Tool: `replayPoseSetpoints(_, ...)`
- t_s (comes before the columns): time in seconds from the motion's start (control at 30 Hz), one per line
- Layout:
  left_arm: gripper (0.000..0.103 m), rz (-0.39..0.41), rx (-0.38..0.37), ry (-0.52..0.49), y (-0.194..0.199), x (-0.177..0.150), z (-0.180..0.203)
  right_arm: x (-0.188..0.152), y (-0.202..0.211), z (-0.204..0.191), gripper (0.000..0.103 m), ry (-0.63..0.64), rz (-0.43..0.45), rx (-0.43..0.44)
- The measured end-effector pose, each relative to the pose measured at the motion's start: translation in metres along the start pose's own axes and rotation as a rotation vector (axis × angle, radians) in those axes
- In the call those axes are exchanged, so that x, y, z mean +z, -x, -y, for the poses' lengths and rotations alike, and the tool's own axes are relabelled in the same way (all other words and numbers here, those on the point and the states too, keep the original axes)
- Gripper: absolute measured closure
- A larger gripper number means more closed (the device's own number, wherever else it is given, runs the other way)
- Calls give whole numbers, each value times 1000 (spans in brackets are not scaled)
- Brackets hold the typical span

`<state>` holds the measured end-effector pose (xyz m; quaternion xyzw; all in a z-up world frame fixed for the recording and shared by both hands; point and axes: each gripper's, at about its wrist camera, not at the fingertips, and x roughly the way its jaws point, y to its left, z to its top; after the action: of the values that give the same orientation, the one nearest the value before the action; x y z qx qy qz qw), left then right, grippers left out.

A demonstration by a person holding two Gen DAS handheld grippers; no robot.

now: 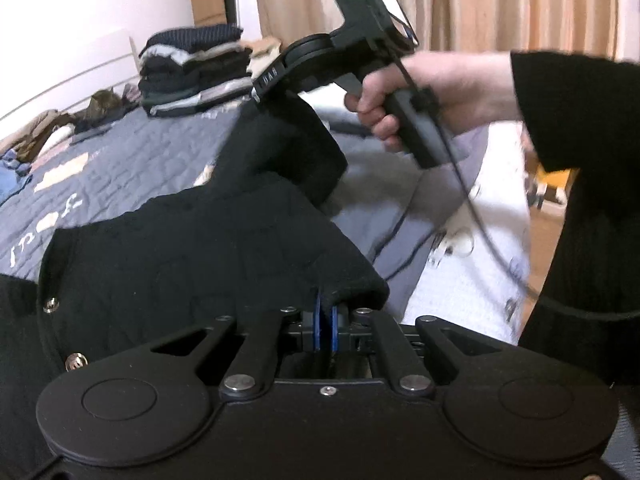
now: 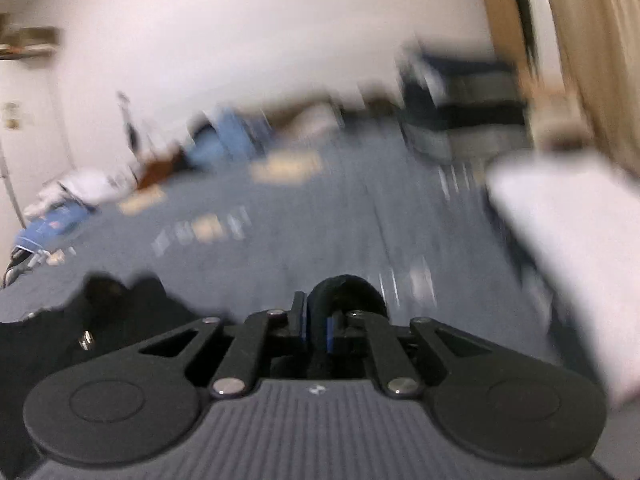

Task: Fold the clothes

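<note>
Tools: we pinch the black snap-buttoned fabric garment (image 1: 192,248) with left tool (image 1: 325,322) and right tool (image 2: 316,326), lifting two points off the grey-blue quilted bed (image 1: 132,160) for folding.

Ahead of the black garment (image 1: 192,248), the middle of the blue-grey quilted bed (image 1: 132,160) lies bare, leaving open room to pass across it. A stack of folded clothes (image 1: 192,72) blocks the far end by the curtain (image 1: 480,0), and loose clothes (image 1: 44,132) line the far left edge. A white pillow (image 2: 568,248) bulks at the right side.
</note>
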<state>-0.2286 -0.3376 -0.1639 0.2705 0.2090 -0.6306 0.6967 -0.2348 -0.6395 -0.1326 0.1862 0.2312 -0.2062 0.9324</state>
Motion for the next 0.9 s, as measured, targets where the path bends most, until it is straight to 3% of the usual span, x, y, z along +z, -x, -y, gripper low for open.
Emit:
replayPoseSetpoints(0.13,96,24,14,19,3,2,-5,8,3,27,88,-164,-91,86)
replayPoseSetpoints(0.23,91,44,28,14,6,5,-6,10,12,36,74,-195,-140,129)
replayPoseSetpoints(0.3,67,48,41,9,5,5,-4,8,18,38,65,-192,-164,163)
replayPoseSetpoints(0.4,59,56,57,-15,4,4,2,-1,24,31,60,-163,-210,176)
replayPoseSetpoints(0.67,59,91,84,-77,0,3,11,-18,33,30,58,-140,-273,192)
replayPoseSetpoints(0.73,64,90,90,-101,-3,1,15,-20,29,33,59,-188,-270,199)
replayPoseSetpoints(0.77,81,87,88,-105,-5,1,16,-21,27,35,63,-223,-272,200)
replayPoseSetpoints(0.8,89,83,86,-108,-6,0,17,-22,25,37,66,-258,-273,200)
replayPoseSetpoints(0.87,96,66,67,-113,-7,0,16,-24,20,40,94,-306,-283,189)
replayPoseSetpoints(0.9,97,57,57,-115,-7,0,15,-25,18,41,94,-321,-276,166)
